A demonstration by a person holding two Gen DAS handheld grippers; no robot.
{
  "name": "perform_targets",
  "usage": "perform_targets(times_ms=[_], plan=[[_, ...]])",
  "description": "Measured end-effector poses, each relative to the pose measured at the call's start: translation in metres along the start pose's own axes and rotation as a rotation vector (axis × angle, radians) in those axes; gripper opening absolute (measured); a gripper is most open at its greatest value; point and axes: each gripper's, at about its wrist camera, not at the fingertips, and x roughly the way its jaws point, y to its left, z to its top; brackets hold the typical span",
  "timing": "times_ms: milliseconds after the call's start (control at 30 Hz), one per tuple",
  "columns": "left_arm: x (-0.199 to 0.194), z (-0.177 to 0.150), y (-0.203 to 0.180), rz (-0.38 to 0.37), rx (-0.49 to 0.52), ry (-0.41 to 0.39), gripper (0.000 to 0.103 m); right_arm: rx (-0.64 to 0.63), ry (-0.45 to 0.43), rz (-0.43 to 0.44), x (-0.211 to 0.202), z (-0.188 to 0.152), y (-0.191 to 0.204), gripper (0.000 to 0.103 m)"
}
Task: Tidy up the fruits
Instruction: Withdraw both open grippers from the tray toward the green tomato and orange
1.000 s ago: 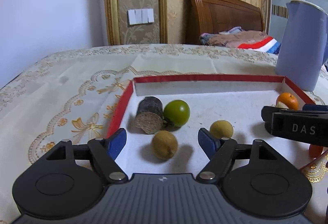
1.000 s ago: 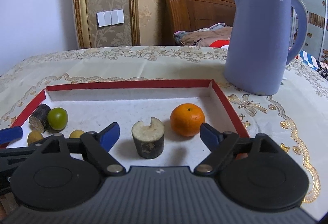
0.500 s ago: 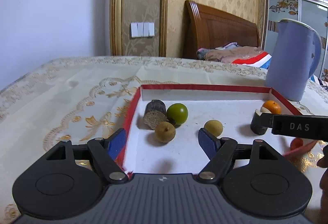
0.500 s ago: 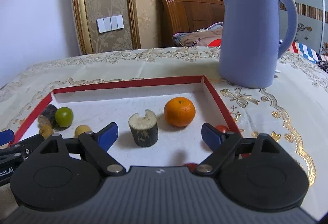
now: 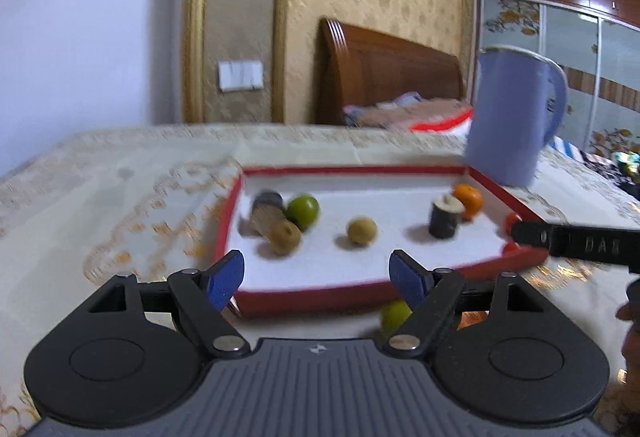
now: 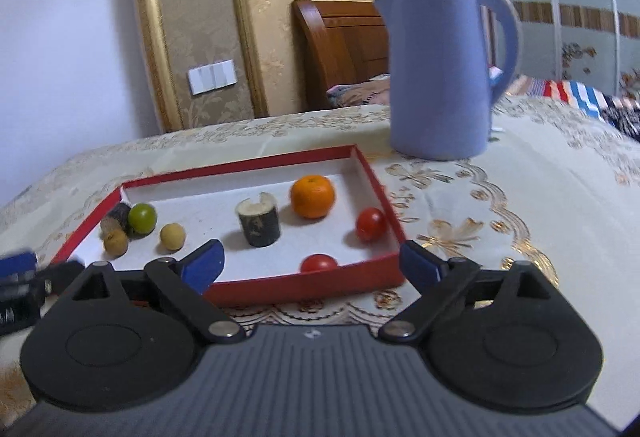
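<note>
Red-rimmed and white inside, the tray (image 6: 362, 161) sits on a patterned tablecloth (image 6: 540, 197) in the middle of both views, beyond the fingertips of both grippers. In the right wrist view it holds an orange (image 6: 312, 196), a cut stub (image 6: 259, 222) left of it, two tomatoes (image 6: 371, 224) at its lower right, and a green fruit (image 6: 142, 218) with two tan balls (image 6: 172, 236) at its left end. The right gripper (image 6: 311, 263) has nothing between its jaws, which are opening. The left gripper (image 5: 318, 279) is likewise empty and opening; a green fruit (image 5: 394, 315) lies outside the tray, low in the frame beside its right finger. A blue kettle (image 6: 440, 77) stands upper right.
</note>
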Motion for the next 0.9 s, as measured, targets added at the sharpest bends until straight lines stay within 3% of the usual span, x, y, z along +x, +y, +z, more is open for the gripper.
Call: perform_targets(times_ms=[267,400,467,533,633,767,900], plan=[[0.001,-0.006,-0.001,-0.123,-0.033,0.076,0.080,0.014,0.007,-0.008,0.001,-0.001,-0.003,0.095],[0.010,-0.007,-0.009,-0.095,-0.012,0.106,0.080,0.028,0.007,0.001,0.001,-0.001,-0.004,0.096],[0.017,-0.009,-0.011,-0.117,-0.002,0.157,0.079,0.038,0.003,0.003,0.000,-0.001,-0.005,0.096],[0.017,-0.009,-0.012,-0.089,-0.010,0.149,0.080,0.041,0.001,0.006,0.000,0.000,-0.005,0.096],[0.023,-0.009,-0.007,-0.081,-0.053,0.181,0.082,0.032,0.004,0.011,0.000,-0.001,-0.004,0.096],[0.014,-0.009,0.013,-0.032,-0.118,0.153,0.082,-0.002,0.011,0.035,-0.003,-0.001,0.000,0.097],[0.019,-0.008,0.025,-0.045,-0.185,0.169,0.082,-0.082,0.045,0.097,-0.016,-0.010,0.009,0.097]])
